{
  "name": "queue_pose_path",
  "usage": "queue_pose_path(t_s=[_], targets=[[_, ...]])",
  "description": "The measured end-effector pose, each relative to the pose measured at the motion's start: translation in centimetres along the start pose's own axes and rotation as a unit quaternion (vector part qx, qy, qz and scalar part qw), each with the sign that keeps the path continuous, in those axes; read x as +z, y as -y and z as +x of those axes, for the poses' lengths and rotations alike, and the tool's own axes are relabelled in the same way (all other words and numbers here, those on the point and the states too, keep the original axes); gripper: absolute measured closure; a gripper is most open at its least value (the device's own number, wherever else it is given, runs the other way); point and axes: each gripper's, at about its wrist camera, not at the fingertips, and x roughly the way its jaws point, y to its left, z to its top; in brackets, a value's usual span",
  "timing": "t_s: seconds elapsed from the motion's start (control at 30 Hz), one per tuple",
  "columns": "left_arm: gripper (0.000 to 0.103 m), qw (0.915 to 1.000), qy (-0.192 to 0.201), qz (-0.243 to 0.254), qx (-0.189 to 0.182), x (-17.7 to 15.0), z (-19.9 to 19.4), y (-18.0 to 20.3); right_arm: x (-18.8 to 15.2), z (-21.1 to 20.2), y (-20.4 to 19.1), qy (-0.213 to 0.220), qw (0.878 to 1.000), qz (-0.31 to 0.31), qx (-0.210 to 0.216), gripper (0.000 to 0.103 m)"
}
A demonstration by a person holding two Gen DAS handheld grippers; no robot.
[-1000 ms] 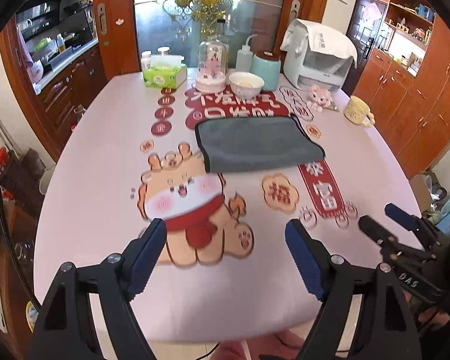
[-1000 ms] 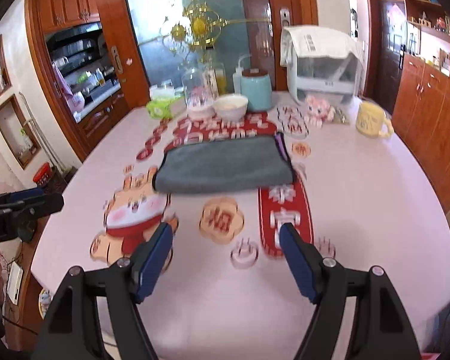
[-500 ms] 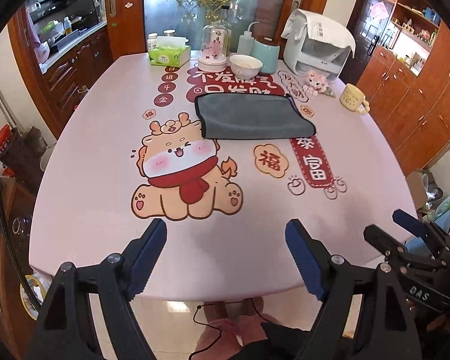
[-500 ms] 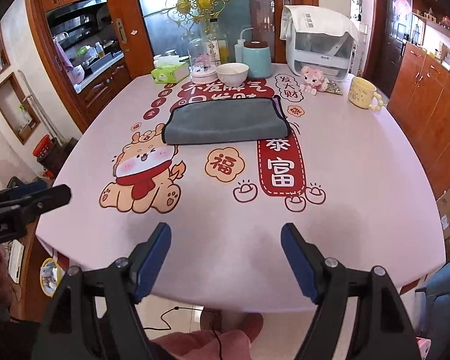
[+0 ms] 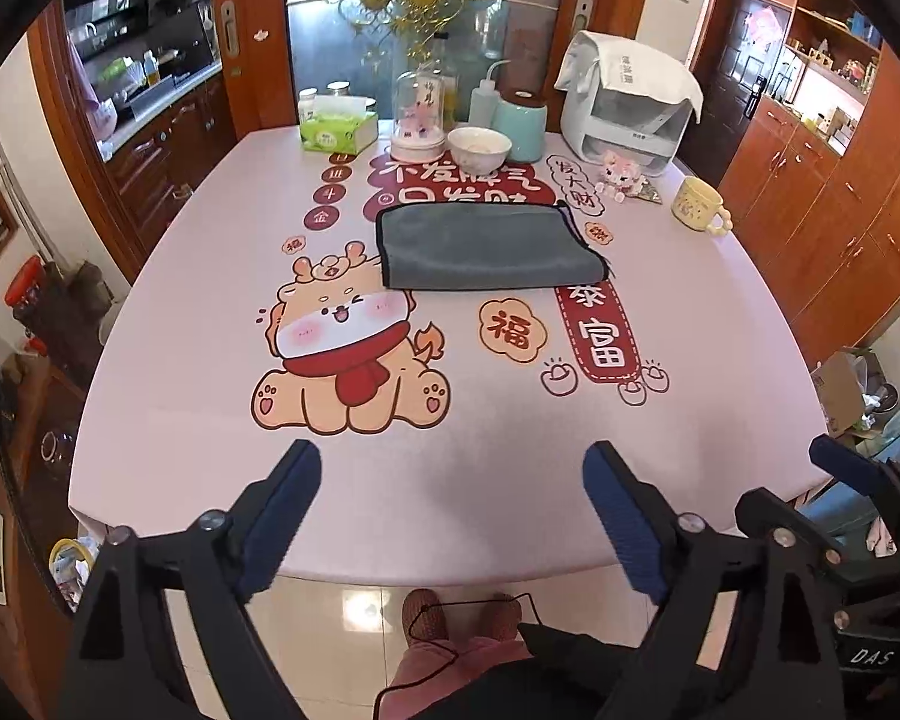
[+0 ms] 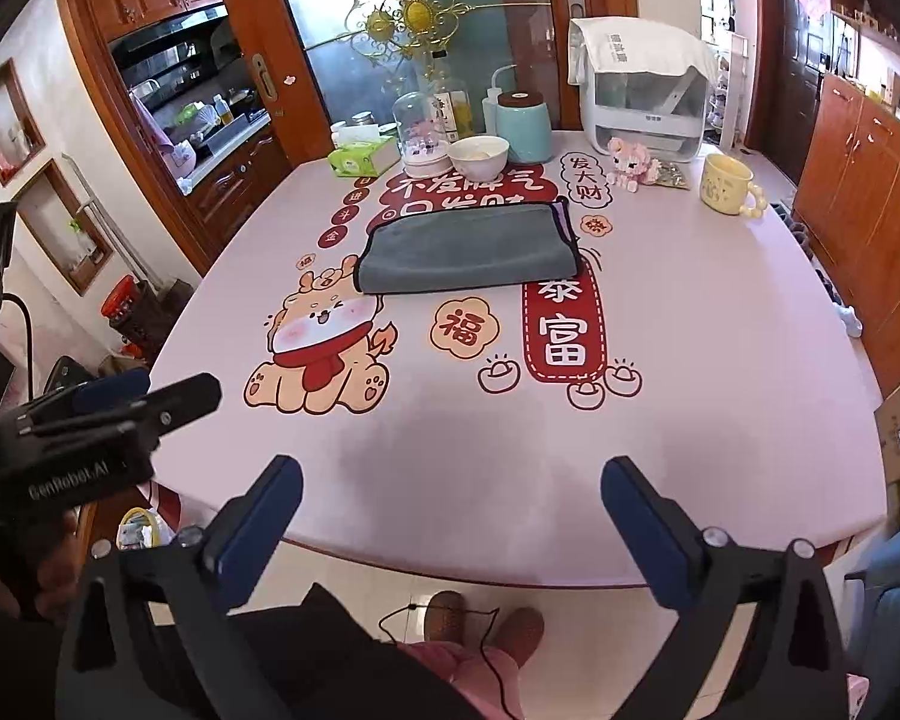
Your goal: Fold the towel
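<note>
A grey towel [image 5: 486, 246] lies folded flat in a rectangle on the pink table [image 5: 180, 372], far from both grippers; it also shows in the right wrist view [image 6: 468, 249]. My left gripper [image 5: 453, 510] is open and empty, held off the table's near edge. My right gripper [image 6: 450, 516] is open and empty, also back over the near edge. The right gripper shows at the right of the left wrist view [image 5: 834, 480]. The left gripper shows at the left of the right wrist view [image 6: 144, 390].
Along the table's far edge stand a green tissue box [image 5: 337, 131], a glass dome [image 5: 421, 120], a white bowl [image 5: 479, 147], a teal canister [image 5: 519, 123], a white appliance [image 5: 627, 108], a pink plush toy [image 5: 618, 171] and a yellow mug [image 5: 697, 204]. Wooden cabinets [image 5: 840, 198] stand right.
Both grippers have pulled back from over the table to beyond its near edge, so the towel looks farther away. The towel has not moved. Both stay open.
</note>
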Motion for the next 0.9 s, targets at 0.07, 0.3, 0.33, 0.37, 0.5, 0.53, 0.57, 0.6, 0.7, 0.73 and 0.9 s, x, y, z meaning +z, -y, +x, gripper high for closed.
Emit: queue_pose_path(t_s=[0.07,0.3,0.33,0.37,0.5,0.53,0.57,0.6,0.7,0.73,0.9], targets=[[0.012,1.0,0.003,0.002,-0.001,-0.2,-0.2,0.6,-0.1,-0.6,0.2,0.007,1.0,0.001,-0.002,0.0],[0.004,0.9995,0.028,0.002,0.013,-0.7,-1.0,1.9,-0.9,-1.0,2.0,0.012,0.999,0.039,-0.01,0.0],[0.004,0.9994,0.03,0.003,0.015,-0.7,-1.1,2.0,-1.0,-1.0,2.1,0.013,0.999,0.041,-0.012,0.0],[0.004,0.9992,0.035,0.005,0.016,-0.7,-1.3,2.2,-1.1,-1.1,2.1,0.015,0.999,0.041,-0.014,0.0],[0.001,0.9985,0.051,0.003,0.022,-0.7,-2.0,2.4,-1.3,-1.7,2.1,0.027,0.999,0.041,-0.019,0.0],[0.001,0.9982,0.054,0.003,0.025,-0.7,-2.1,2.5,-1.3,-1.9,2.0,0.031,0.999,0.038,-0.02,0.0],[0.001,0.998,0.056,0.005,0.028,-0.7,-2.2,2.6,-1.3,-2.0,2.0,0.034,0.998,0.037,-0.023,0.0],[0.001,0.998,0.056,0.006,0.029,-0.7,-2.2,2.7,-1.4,-2.2,2.0,0.037,0.998,0.037,-0.025,0.0],[0.001,0.998,0.053,0.005,0.033,-0.8,-2.0,2.7,-1.5,-2.5,2.3,0.045,0.998,0.043,-0.03,0.0],[0.001,0.998,0.053,0.004,0.035,-0.8,-2.0,2.6,-1.6,-2.6,2.4,0.046,0.997,0.045,-0.033,0.0],[0.001,0.997,0.062,0.001,0.047,-0.9,-2.4,2.5,-1.8,-2.9,2.5,0.052,0.997,0.052,-0.034,0.0]])
